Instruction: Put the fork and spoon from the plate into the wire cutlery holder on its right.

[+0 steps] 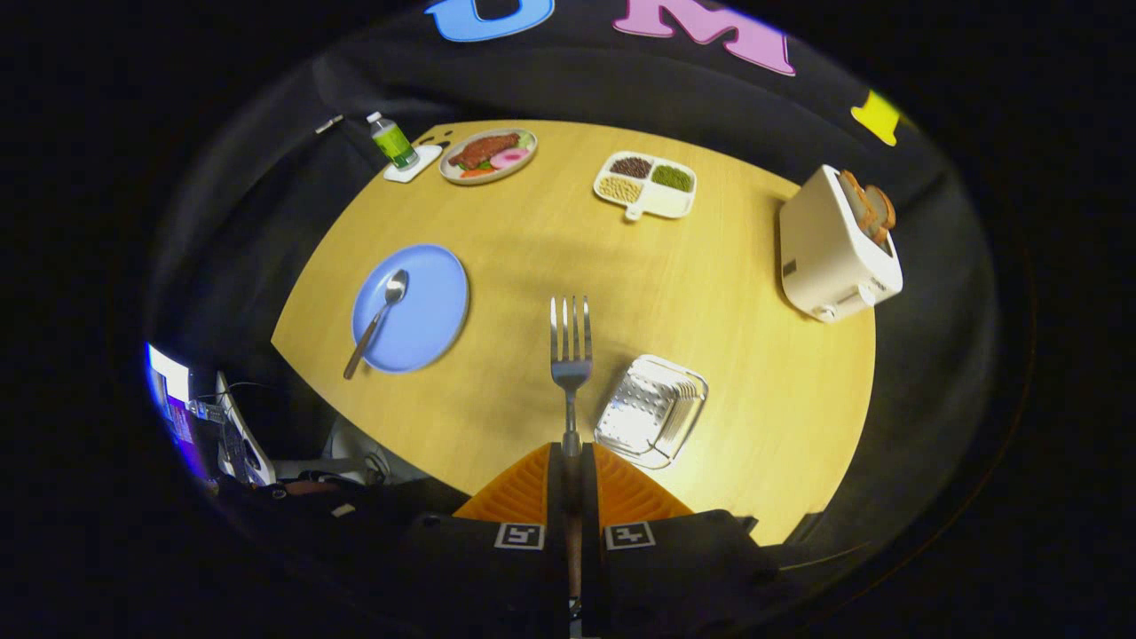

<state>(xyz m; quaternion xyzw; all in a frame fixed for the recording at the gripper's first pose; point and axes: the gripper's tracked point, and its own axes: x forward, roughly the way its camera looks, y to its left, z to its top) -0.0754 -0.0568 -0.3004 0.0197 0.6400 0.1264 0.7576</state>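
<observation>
My tool (pixel 571 461) is raised high over the counter (pixel 497 266) and looks down on it, its two fingers pressed together on the handle of the one fork (pixel 571 355). The fork sticks straight out ahead of the fingers, tines pointing away from me, held in the air above the wood.

Just right of the fingers and below the fork's head sits the single wire cutlery holder (pixel 652 410); I see nothing inside it. The square markers on the tool carry a pattern I cannot read as words.

Off to the left of the fork, well apart from it, lies one blue plate (pixel 430 324) with one spoon (pixel 380 319) on it. The spoon's bowl rests on the plate and its handle runs out over the near rim.

Farther on I count one divided tray (pixel 646 185) with three fillings, one plate of food (pixel 488 154), and one small bottle (pixel 391 141) on a coaster, its label too small to read. At the far right stands one white toaster (pixel 834 248) with bread in its slot.
</observation>
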